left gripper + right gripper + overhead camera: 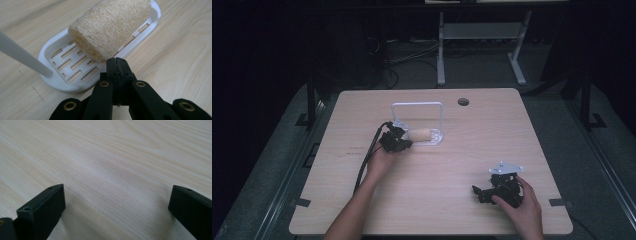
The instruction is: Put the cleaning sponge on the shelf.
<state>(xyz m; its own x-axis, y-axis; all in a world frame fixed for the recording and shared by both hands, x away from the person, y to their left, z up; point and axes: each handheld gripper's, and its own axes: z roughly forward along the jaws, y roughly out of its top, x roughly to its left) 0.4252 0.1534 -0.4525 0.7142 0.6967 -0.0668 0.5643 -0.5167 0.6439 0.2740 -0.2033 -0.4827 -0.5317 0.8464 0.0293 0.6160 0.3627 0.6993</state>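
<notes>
On the left of the surface (pixel 362 210) my left tongs (pixel 117 61) sit right at the near end of the loofah sponge (pixel 110 27). Their two jaws are pressed flat together with nothing between them. The tip is just beside the sponge's cut end, maybe touching it; I cannot tell for sure. I think shut jaws make a good poking stick, so my guess is that I mean to nudge the sponge, not to pick it up.

The sponge lies on its side in the white soap tray (pixel 62 82). The tray has slots in its floor, which would let water drip away. A thin white frame (pixel 417 106) stands up from the tray, like a handle. One leg of it (pixel 22 58) comes down into the tray's near corner, close to my left tongs, so I have to come in beside it and not bump it.

Over on the right, near the front edge, my right tongs (pixel 482 192) wait well apart from the tray. In the right gripper view their jaws stand wide open, with only bare wood between them. They hold nothing. I think that hand rests there so it stays out of the way.
</notes>
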